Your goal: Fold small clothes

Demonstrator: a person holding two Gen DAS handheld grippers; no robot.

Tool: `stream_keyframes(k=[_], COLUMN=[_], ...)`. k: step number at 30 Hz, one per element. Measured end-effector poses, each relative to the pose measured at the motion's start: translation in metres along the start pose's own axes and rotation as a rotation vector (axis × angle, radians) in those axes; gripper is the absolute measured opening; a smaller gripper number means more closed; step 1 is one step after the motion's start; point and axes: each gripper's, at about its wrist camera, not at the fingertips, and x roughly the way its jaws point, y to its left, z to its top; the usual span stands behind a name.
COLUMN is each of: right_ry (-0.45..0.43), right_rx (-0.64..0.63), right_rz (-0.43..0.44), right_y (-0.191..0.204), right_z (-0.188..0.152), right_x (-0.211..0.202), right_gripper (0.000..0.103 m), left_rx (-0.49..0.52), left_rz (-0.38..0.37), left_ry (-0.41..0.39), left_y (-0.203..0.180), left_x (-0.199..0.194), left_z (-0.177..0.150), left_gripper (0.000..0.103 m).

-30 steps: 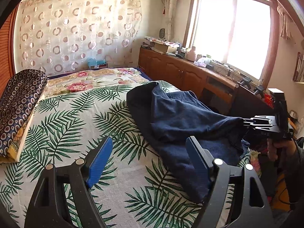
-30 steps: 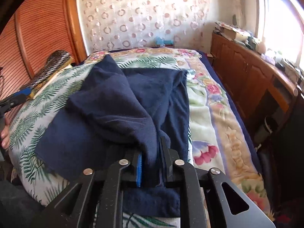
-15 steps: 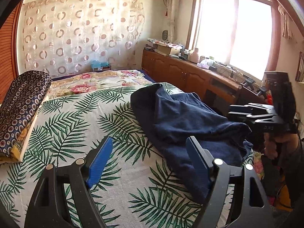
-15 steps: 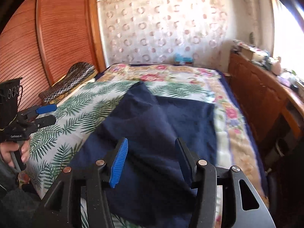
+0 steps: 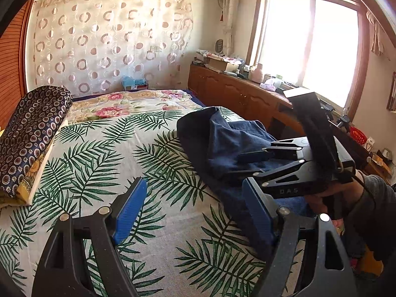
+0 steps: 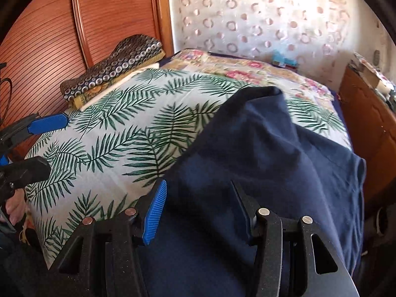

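Note:
A navy blue garment [image 5: 222,143] lies rumpled, partly folded over itself, on the right half of the palm-leaf bed sheet [image 5: 104,163]. My left gripper [image 5: 194,210] is open over bare sheet just left of the cloth, with nothing between its blue pads. My right gripper [image 6: 198,208] is open low over the garment [image 6: 259,160]; the cloth lies under its jaws, not pinched. In the left wrist view the right gripper [image 5: 237,164] points left across the garment, held by a hand [image 5: 331,195]. The left gripper [image 6: 37,146] shows at the left edge of the right wrist view.
A folded patterned quilt [image 5: 32,133] lies along the bed's left side by a wooden sliding door [image 6: 49,44]. A floral cover [image 5: 133,104] spans the head end. A cluttered wooden cabinet [image 5: 235,94] runs under the window to the right of the bed.
The right gripper let go of the garment fold it was pinching, opened, and swung left over the cloth towards the left gripper. The left gripper stayed put and open.

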Motion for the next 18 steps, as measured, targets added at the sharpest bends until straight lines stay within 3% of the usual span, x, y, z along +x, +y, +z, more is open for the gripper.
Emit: stream_keyframes(k=[8,10,12,18], right_ry=[0.080,0.078,0.052,-0.044], right_rx=[-0.079,-0.075,-0.053,0.050], right_rz=[-0.031,-0.032,-0.010,0.009], right_y=[0.003,-0.003,-0.011,-0.051], right_z=[0.012,0.015,0.017,0.024], right_x=[0.032,0.031,0.020,-0.018], right_gripper=[0.051,0.025,0.011,0.010], left_rx=[0.009,0.010,0.014,0.020], left_rz=[-0.014,-0.020,-0.022,-0.031], left_ry=[0.027,0.031,0.033,0.043], left_y=[-0.003,-0.004,-0.005,-0.008], left_x=[0.005,0.006,0.007,0.009], left_z=[-0.005,-0.005,-0.005,-0.006], left_gripper=[0.080,0.080,0.080,0.080])
